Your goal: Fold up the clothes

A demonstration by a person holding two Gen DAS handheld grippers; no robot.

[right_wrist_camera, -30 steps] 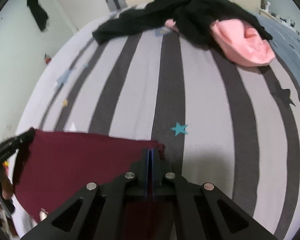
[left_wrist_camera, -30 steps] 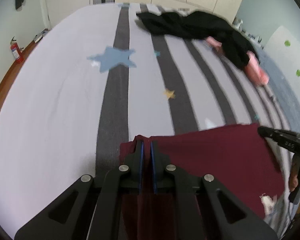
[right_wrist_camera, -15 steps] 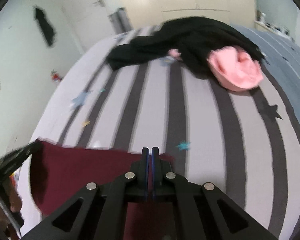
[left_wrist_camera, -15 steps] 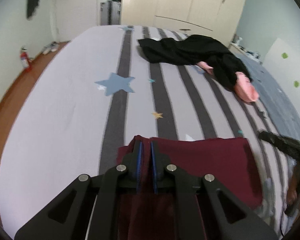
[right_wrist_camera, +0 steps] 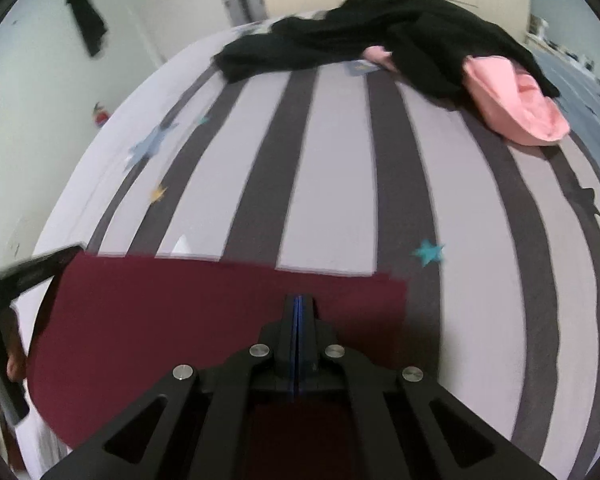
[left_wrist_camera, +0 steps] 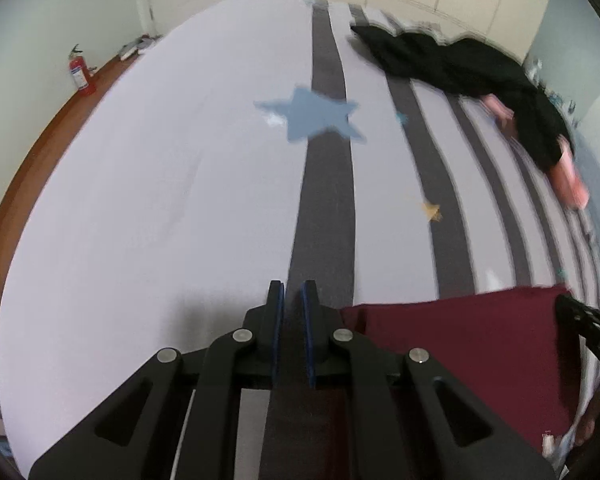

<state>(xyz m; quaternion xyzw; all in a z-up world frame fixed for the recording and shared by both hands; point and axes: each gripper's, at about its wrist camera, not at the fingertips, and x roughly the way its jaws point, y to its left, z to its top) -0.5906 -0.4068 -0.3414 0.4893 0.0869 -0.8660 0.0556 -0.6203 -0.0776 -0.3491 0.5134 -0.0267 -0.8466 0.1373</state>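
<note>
Shows the maroon garment [right_wrist_camera: 220, 320] lying flat at the near edge of the striped bed [right_wrist_camera: 332, 180], just under and in front of both tools. Differs from a moment ago: then had a corner of cloth bunched round each set of tips; now shows the left tool [left_wrist_camera: 292, 296] against bare sheet with the cloth edge starting just to its right, and puts the far right corner of the cloth beyond and to the right of the right tool [right_wrist_camera: 299, 304]. Reads as a fold just laid down, with the pull on both corners ending. Leaves the left tool almost pressed together, with only a thin slit between the pads and no cloth visible at the tips; cannot tell whether any fabric is pinched lower down. Has the right tool pressed fully together above the garment, again with no fabric seen between the pads. Runs the garment's long axis from side to side, across the bed's grey stripes, from one tool toward the other. Points its straight far edge up the bed toward the heap of black clothing [right_wrist_camera: 380, 28] and the pink garment [right_wrist_camera: 516, 104], both well apart from it. Probably calls for one more fold across the long axis.
</note>
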